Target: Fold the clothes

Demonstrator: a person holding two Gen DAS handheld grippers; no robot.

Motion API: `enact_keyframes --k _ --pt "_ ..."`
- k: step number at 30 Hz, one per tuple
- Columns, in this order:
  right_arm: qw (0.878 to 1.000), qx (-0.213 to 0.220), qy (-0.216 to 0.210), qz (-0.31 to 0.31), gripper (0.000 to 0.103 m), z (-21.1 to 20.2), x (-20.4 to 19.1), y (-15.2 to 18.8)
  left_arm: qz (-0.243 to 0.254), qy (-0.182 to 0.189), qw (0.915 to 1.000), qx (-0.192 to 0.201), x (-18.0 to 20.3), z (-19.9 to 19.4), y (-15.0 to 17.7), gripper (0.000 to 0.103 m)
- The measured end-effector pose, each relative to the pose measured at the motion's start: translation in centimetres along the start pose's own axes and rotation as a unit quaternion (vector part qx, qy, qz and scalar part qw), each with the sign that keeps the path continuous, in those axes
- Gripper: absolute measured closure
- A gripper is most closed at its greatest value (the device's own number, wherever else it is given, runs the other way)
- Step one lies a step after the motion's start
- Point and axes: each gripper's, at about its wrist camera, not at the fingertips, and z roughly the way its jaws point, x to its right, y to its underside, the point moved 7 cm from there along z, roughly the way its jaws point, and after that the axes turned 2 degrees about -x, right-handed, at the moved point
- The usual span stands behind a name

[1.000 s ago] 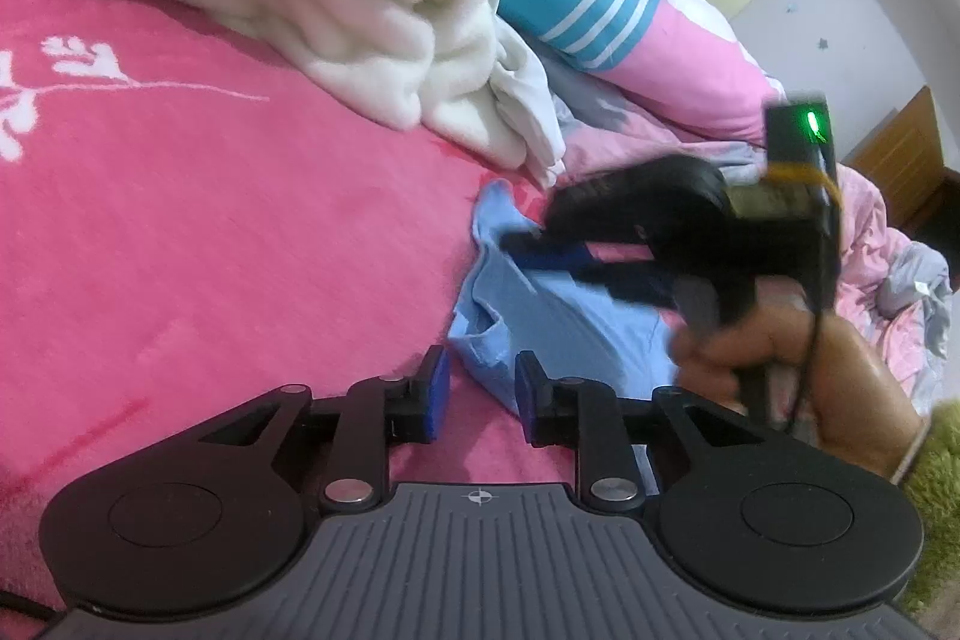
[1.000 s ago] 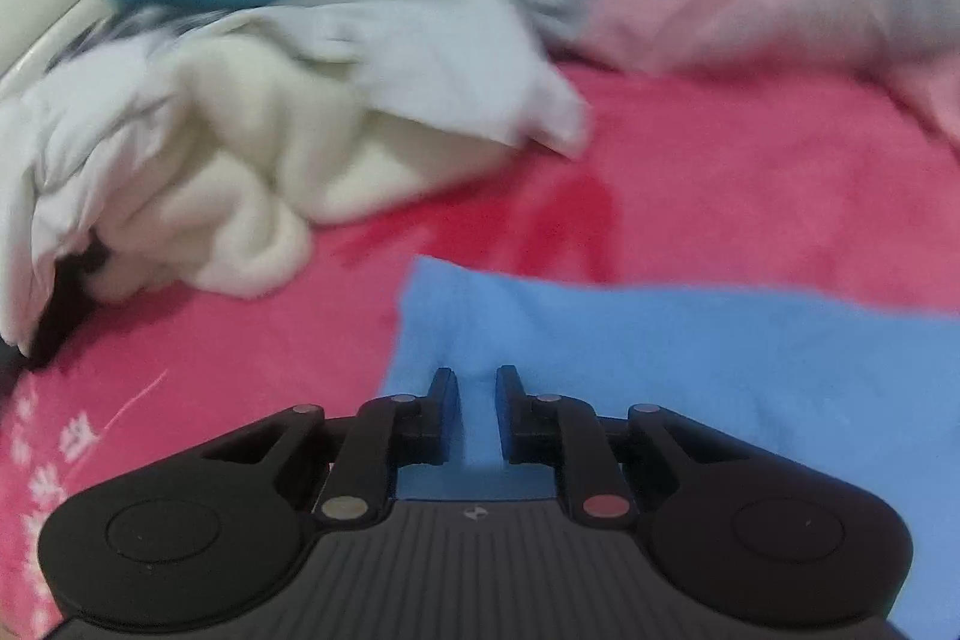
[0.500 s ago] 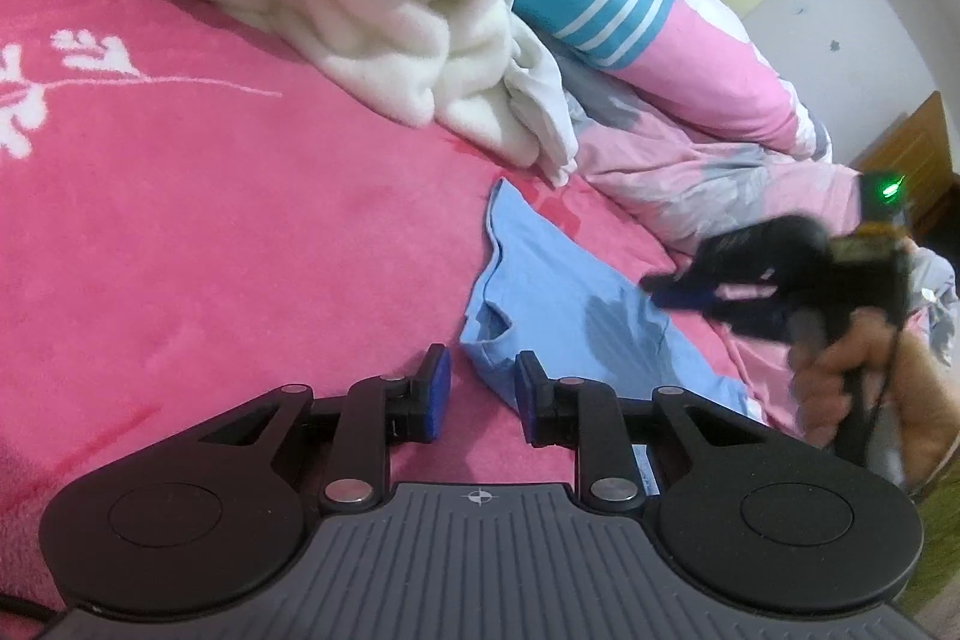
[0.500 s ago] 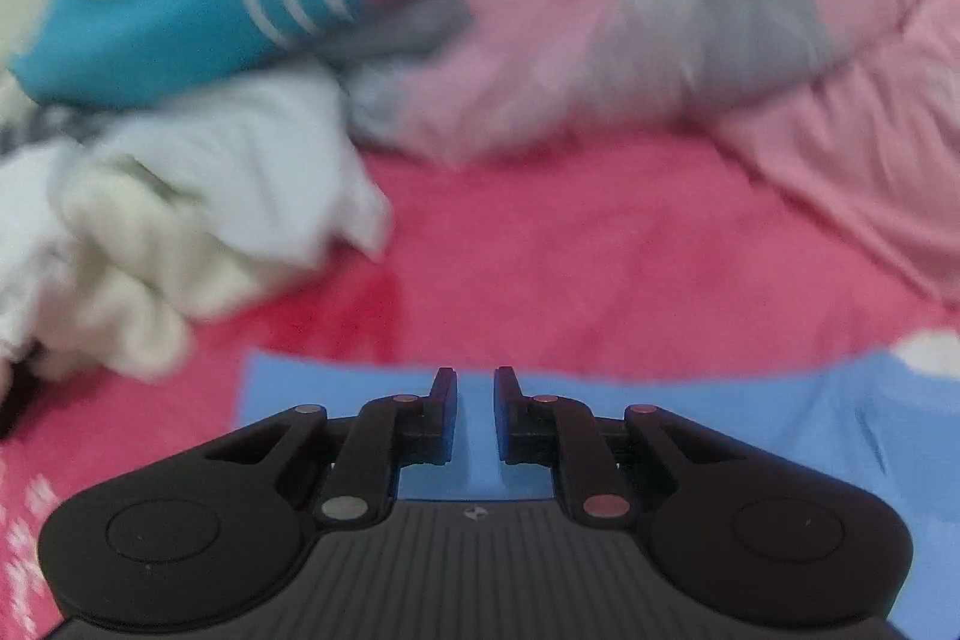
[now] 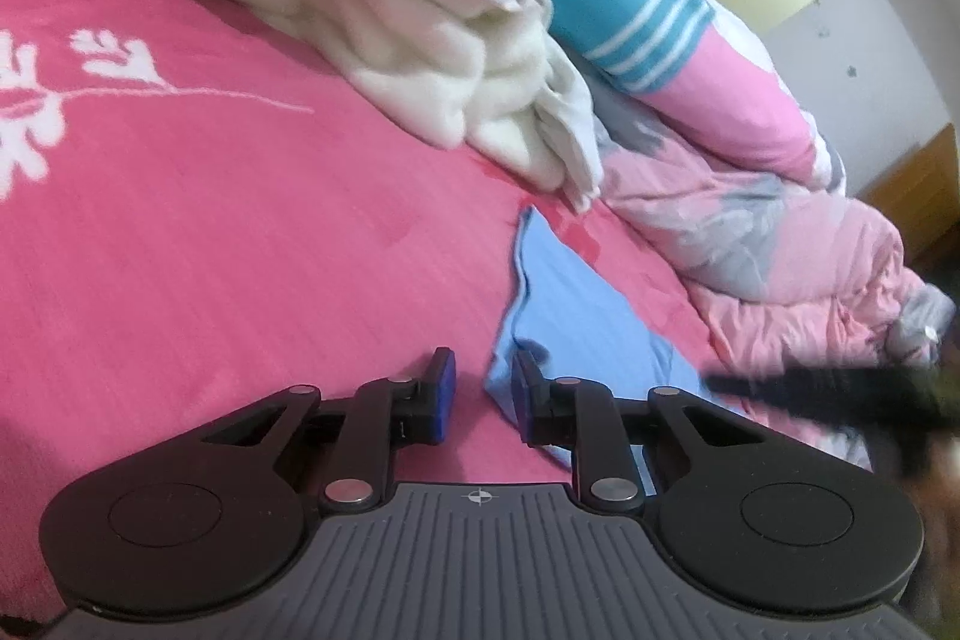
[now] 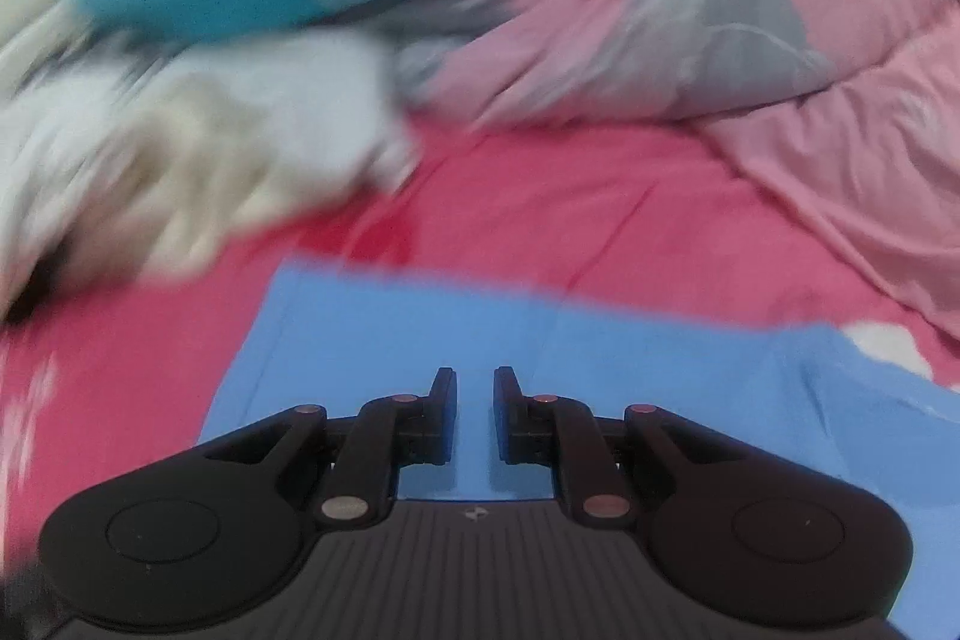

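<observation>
**Blue garment flat on the pink bed, both grippers empty**

The blue garment [image 5: 576, 304] lies spread on the pink bedspread [image 5: 240, 232], its near corner at about 1 o'clock from the left gripper [image 5: 480, 394]. That gripper's fingers are closing, with a gap between them; the cloth edge sits just beside the right-hand pad, and nothing is clamped. The right gripper [image 6: 474, 415] hovers over the garment (this view is blurred by motion), fingers narrowly apart and grasping nothing. A heap of white clothes [image 5: 468, 58] sits at 11 o'clock from the garment, and a rumpled pink quilt [image 5: 798, 268] lies at 2 o'clock.
</observation>
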Motion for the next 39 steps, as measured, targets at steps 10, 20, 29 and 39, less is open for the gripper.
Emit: enact_keyframes --k 10,20,29,39 --pt "0.977 0.053 -0.045 -0.199 0.089 0.0 -14.4 6.1 0.027 -0.026 0.9981 0.048 -0.3 0.1 -1.1 0.086" --pt "0.996 0.031 -0.016 -0.079 0.088 0.2 -9.5 5.9 0.002 -0.029 0.9981 0.054 -1.2 0.3 -2.8 0.086" --pt "0.992 0.075 -0.084 -0.051 0.088 -6.9 -10.4 9.1 0.015 -0.016 0.9986 0.048 -0.4 0.3 -2.7 0.083" --pt "0.952 0.224 0.025 0.206 0.087 -30.6 5.7 21.8 0.084 -0.034 0.9953 0.036 1.3 1.5 -0.9 0.073"
